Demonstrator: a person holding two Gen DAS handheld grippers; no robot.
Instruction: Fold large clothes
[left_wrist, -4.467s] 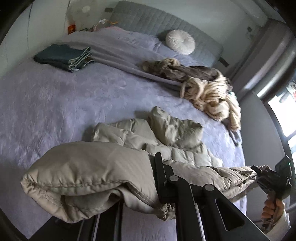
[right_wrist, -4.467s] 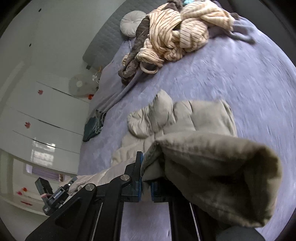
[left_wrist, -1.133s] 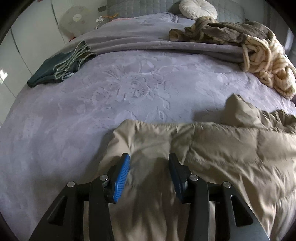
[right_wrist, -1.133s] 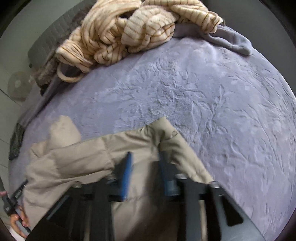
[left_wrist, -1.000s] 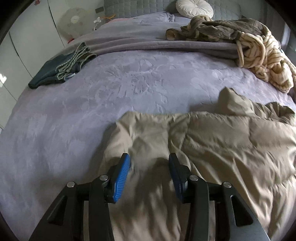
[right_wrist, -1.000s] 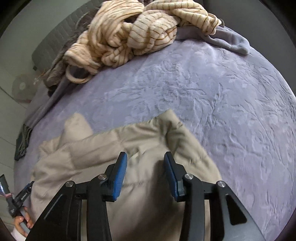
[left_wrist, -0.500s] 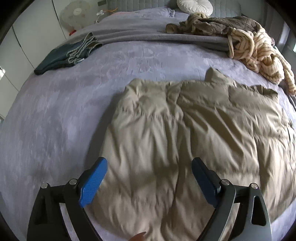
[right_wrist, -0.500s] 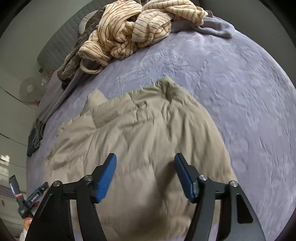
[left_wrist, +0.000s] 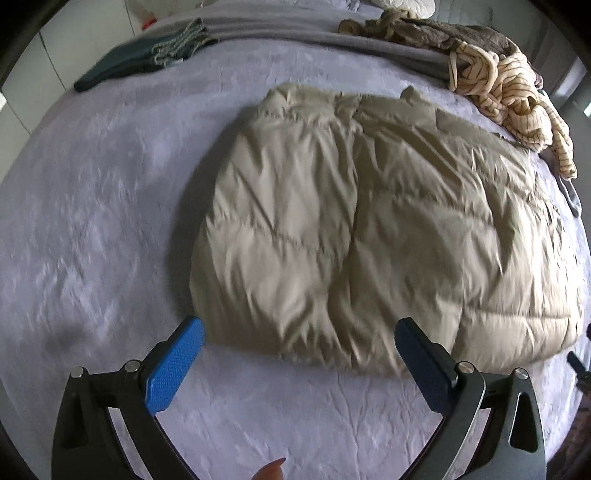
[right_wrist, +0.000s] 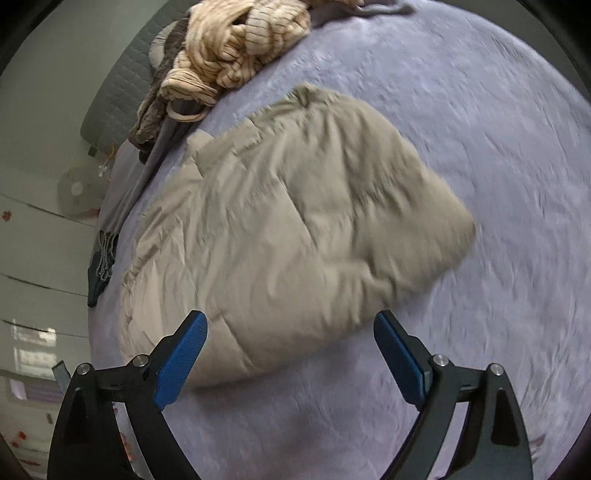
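My left gripper (left_wrist: 297, 334) and right gripper (right_wrist: 290, 328) are both opening wide, blue pads gripping nothing. Just ahead of my fingertips lies the beige quilted puffer jacket (left_wrist: 369, 221), flat on the lavender embossed bedspread (left_wrist: 92, 221), long axis across me, collar at the far edge. Beyond it lies a cream striped knit heap (left_wrist: 509, 85); far left, folded dark green cloth (left_wrist: 140, 62).

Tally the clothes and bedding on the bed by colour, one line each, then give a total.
Beige puffer jacket: 1
Cream striped sweater: 1
Brown garment: 1
Dark green folded clothes: 1
Grey blanket: 1
White round cushion: 1
Total: 6
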